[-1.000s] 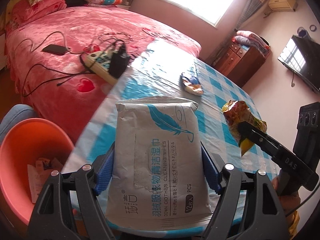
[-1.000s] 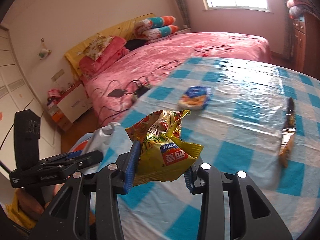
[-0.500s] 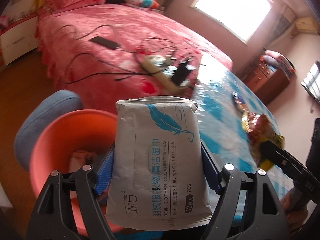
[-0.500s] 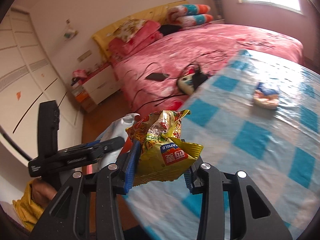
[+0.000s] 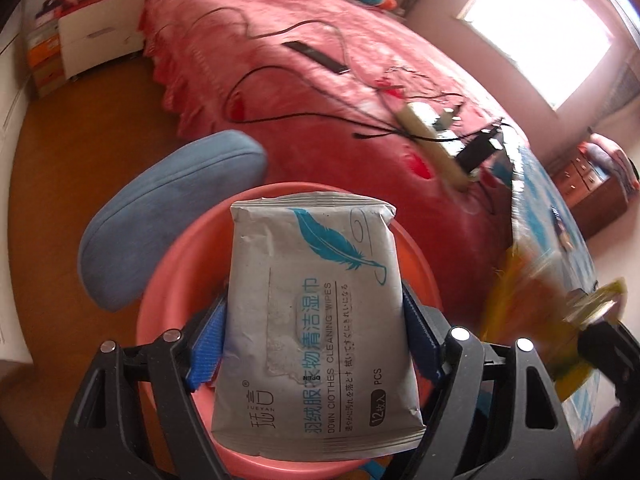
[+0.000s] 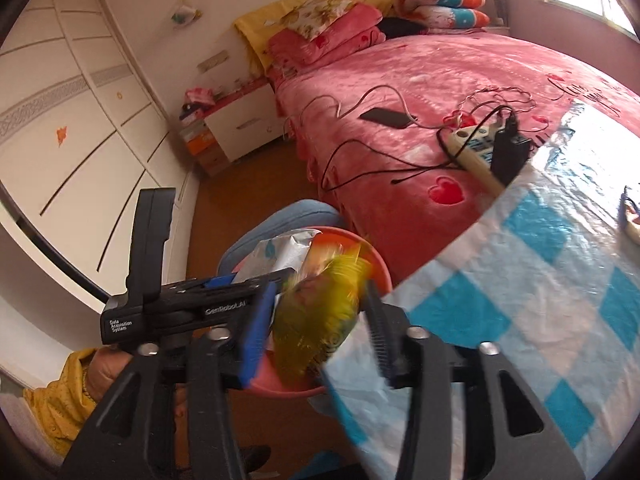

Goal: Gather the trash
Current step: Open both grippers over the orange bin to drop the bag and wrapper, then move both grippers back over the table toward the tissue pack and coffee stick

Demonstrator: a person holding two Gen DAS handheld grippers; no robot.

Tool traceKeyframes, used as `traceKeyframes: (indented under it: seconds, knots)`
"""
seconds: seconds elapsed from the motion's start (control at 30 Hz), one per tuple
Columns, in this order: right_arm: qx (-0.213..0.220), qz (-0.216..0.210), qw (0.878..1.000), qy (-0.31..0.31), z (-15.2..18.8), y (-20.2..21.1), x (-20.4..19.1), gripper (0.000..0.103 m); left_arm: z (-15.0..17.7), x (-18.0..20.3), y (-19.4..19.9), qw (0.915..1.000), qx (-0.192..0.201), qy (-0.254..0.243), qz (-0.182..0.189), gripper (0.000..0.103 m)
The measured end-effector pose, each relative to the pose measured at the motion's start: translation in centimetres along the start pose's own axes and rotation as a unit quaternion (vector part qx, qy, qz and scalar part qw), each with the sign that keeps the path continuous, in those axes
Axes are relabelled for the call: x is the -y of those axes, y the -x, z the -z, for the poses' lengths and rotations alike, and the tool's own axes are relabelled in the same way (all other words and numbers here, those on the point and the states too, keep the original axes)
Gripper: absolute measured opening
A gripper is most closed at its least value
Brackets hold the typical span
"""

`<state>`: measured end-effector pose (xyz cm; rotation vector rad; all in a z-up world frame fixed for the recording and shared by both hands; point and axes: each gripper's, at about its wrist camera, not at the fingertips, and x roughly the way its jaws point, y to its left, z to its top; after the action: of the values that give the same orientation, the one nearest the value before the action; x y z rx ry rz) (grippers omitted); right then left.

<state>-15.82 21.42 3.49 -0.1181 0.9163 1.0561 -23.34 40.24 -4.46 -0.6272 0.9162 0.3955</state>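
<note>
Directly above the orange basin [image 5: 168, 280], the left claw [image 5: 316, 340] grips a grey wet-wipes pack [image 5: 316, 320] between its blue pads. Just beside it, the right claw [image 6: 316, 320] has its jaws opening, and the yellow snack wrapper [image 6: 320, 312], blurred, sits between them over the basin at the edge of the checked tabletop [image 6: 540, 280].

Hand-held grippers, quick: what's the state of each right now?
Left hand-held gripper: shut on the wet wipes pack, above the pink bin.
Right hand-held gripper: jaws opening, blurred yellow snack bag between them, apparently dropping.
</note>
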Motion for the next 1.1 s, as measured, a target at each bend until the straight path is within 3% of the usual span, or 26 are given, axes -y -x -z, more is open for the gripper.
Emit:
traceKeyframes:
  seconds: [0.03,0.17,0.27,0.67,1.1]
  knots:
    - [-0.003,-0.002,1.000,-0.003,0.0,-0.3,-0.1,0.067,-0.1,-0.5,-0.2,1.0000,-0.004,0.006,-0.005,0.080]
    - [-0.001,-0.005,1.000,-0.015,0.3,-0.1,0.2,0.082,-0.1,-1.8,-0.4,0.9997,-0.006,0.019,-0.014,0.081]
    - [0.009,0.004,1.000,-0.024,0.7,0.7,0.7,0.086,-0.2,-2.0,0.0,0.9997,0.004,0.020,-0.011,0.081]
    - [0.028,0.034,0.998,-0.051,2.9,3.0,3.4,0.090,-0.1,0.3,1.3,0.9999,0.015,-0.004,0.006,0.081]
    - [0.053,0.045,0.995,-0.076,5.0,5.7,5.9,0.092,1.3,6.0,2.3,0.9972,0.012,-0.068,0.030,0.082]
